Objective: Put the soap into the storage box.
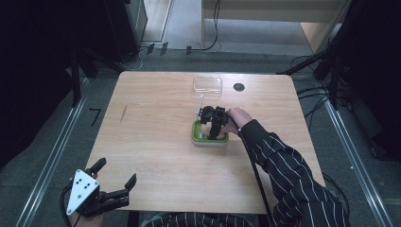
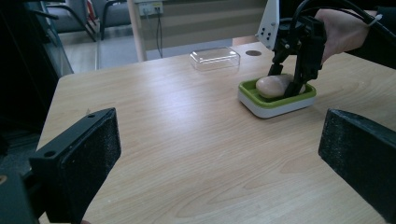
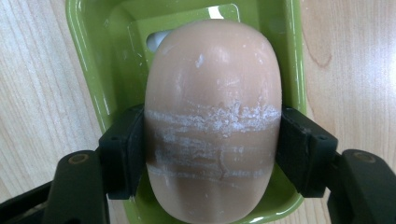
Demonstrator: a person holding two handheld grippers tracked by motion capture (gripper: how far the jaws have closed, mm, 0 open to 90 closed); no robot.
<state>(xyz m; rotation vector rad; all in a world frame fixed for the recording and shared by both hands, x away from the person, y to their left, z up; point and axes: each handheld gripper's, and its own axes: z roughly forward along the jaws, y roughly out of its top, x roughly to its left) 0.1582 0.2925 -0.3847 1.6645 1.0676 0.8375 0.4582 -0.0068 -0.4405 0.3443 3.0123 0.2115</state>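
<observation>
text: none legible | labels: none | brands: none | numbers: none | signs: none

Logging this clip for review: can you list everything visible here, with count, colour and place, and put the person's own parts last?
table: one, light wood, centre of the high view.
soap dish: one, green with a white base, right of the table's centre.
soap bar: one, pale pinkish beige with whitish scuff bands, lying in the soap dish.
clear lid: one, transparent, near the table's far edge.
round hole: one, dark, in the tabletop beside the clear lid.
right gripper: one, black, jaws pressed on both sides of the soap bar.
left gripper: one, black with a grey plate, jaws apart, at the table's near left corner.
striped sleeve: one, dark with thin white stripes, on the right arm.
</observation>
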